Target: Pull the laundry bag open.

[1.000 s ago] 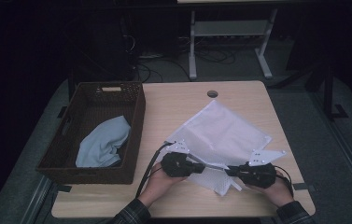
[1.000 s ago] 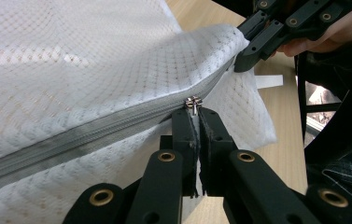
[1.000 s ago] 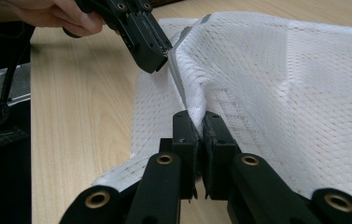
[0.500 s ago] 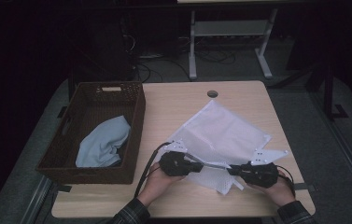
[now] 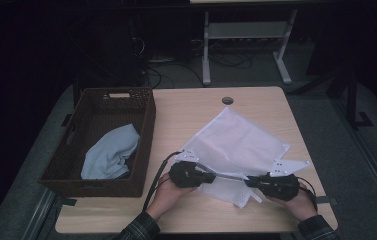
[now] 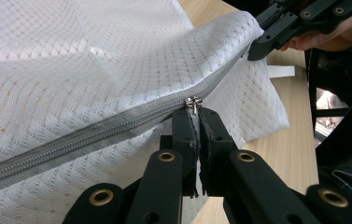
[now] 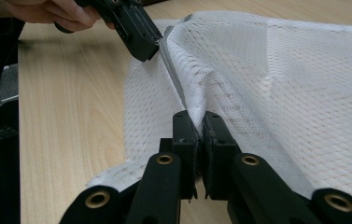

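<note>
A white mesh zip bag (image 5: 236,145) lies on the wooden table (image 5: 191,115), its grey zipper (image 6: 117,123) along the near edge. My left gripper (image 5: 212,176) is shut on the metal zipper pull (image 6: 193,102); in the left gripper view the gripper (image 6: 199,113) has its jaws pressed together just under the pull. My right gripper (image 5: 250,181) is shut on the bag's edge beside the zipper, and the mesh (image 7: 239,93) rises out of that gripper (image 7: 198,116). The two grippers face each other, a short stretch of taut zipper between them.
A dark wicker basket (image 5: 146,125) stands at the table's left with a light blue cloth (image 5: 110,157) inside. A round cable hole (image 5: 227,100) sits near the far edge. Both hands rest by the near edge, and cables (image 5: 157,180) trail from the left gripper.
</note>
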